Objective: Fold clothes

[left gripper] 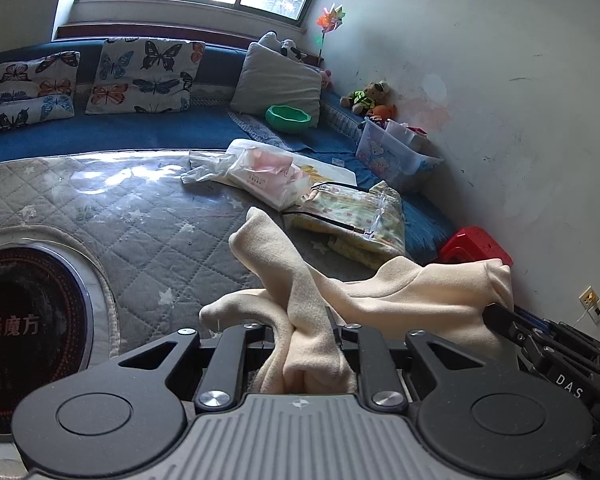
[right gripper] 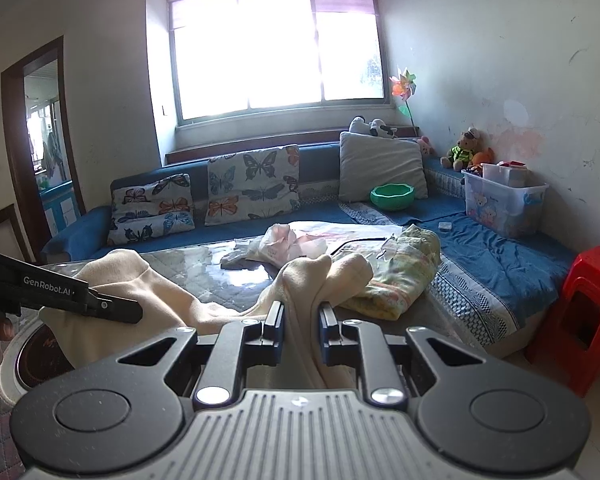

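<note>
The cream garment hangs between my two grippers above the quilted table. My left gripper is clamped on one bunched end, my right gripper on another. A floral bundle lies just beyond.

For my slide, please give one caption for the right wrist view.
Right claw shut on a cream fleece garment over the quilted table; left claw grips its other end.

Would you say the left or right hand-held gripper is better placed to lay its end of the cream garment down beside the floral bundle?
Right, probably. The right hand-held gripper grips cloth nearest the floral bundle; the left hand-held gripper holds the cream garment farther away.
</note>
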Action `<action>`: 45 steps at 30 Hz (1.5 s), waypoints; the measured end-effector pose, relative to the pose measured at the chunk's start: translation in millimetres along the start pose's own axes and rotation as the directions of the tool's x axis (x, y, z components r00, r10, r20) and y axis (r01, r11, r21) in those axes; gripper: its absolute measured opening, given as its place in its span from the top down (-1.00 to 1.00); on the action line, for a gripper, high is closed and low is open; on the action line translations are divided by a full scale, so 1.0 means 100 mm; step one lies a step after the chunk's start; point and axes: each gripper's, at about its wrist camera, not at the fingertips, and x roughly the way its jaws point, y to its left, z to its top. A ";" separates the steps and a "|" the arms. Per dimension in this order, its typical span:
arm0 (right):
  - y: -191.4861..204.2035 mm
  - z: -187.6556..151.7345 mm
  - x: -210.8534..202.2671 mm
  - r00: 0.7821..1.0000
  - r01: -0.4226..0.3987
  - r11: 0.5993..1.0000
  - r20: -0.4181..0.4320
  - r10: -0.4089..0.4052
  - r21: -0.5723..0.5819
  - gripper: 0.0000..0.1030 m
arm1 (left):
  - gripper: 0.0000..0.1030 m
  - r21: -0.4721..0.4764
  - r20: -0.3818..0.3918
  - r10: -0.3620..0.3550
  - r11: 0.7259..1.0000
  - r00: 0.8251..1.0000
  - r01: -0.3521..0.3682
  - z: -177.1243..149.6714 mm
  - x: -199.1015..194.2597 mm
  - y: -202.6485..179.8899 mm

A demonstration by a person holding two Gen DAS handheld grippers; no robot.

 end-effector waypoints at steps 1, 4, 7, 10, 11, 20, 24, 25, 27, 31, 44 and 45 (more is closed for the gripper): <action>0.00 -0.02 0.01 1.000 0.001 1.000 -0.004 -0.001 0.002 0.69 | 0.64 0.002 -0.001 0.003 1.000 1.000 -0.003 -0.01 0.01 0.00; -0.01 -0.08 0.04 1.000 0.001 1.000 -0.022 -0.001 0.009 0.69 | 0.64 0.001 -0.017 0.011 1.000 1.000 -0.011 -0.06 0.06 0.03; -0.02 -0.16 0.10 0.999 -0.001 1.000 -0.048 0.002 0.019 0.69 | 0.64 -0.003 -0.039 0.024 1.000 0.999 -0.025 -0.12 0.14 0.06; -0.02 -0.25 0.18 0.997 -0.002 1.000 -0.078 0.004 0.027 0.69 | 0.64 -0.007 -0.062 0.037 0.999 0.997 -0.038 -0.19 0.21 0.12; -0.03 -0.28 0.21 0.996 -0.002 1.000 -0.090 0.005 0.031 0.69 | 0.64 -0.011 -0.072 0.041 0.999 0.997 -0.042 -0.22 0.23 0.14; -0.08 -0.59 0.45 0.983 0.020 0.998 -0.185 -0.010 0.054 0.68 | 0.55 -0.047 -0.141 0.086 0.995 0.986 -0.093 -0.51 0.37 0.36; -0.13 -0.66 0.50 0.977 0.038 0.998 -0.212 -0.025 0.058 0.61 | 0.25 -0.055 -0.159 0.116 0.991 0.980 -0.126 -0.60 0.40 0.46; -0.15 -0.68 0.51 0.975 0.046 0.997 -0.221 -0.033 0.054 0.57 | 0.15 -0.054 -0.163 0.128 0.989 0.978 -0.138 -0.62 0.40 0.48; -0.16 -0.68 0.53 0.972 0.064 0.997 -0.228 -0.054 0.040 0.52 | 0.00 -0.048 -0.160 0.154 0.985 0.975 -0.163 -0.63 0.40 0.52; -0.16 -0.64 0.54 0.972 0.094 0.996 -0.219 -0.090 0.006 0.45 | -0.07 -0.053 -0.142 0.180 0.981 0.973 -0.189 -0.61 0.34 0.60; 0.32 -0.51 0.96 0.973 -0.058 0.993 -0.228 0.034 -0.100 0.25 | 0.09 0.061 -0.063 0.082 0.995 0.995 -0.078 -0.48 0.39 0.23; 0.34 -0.50 1.01 0.971 -0.068 0.992 -0.236 0.041 -0.108 0.25 | 0.10 0.071 -0.067 0.068 0.995 0.995 -0.063 -0.51 0.41 0.20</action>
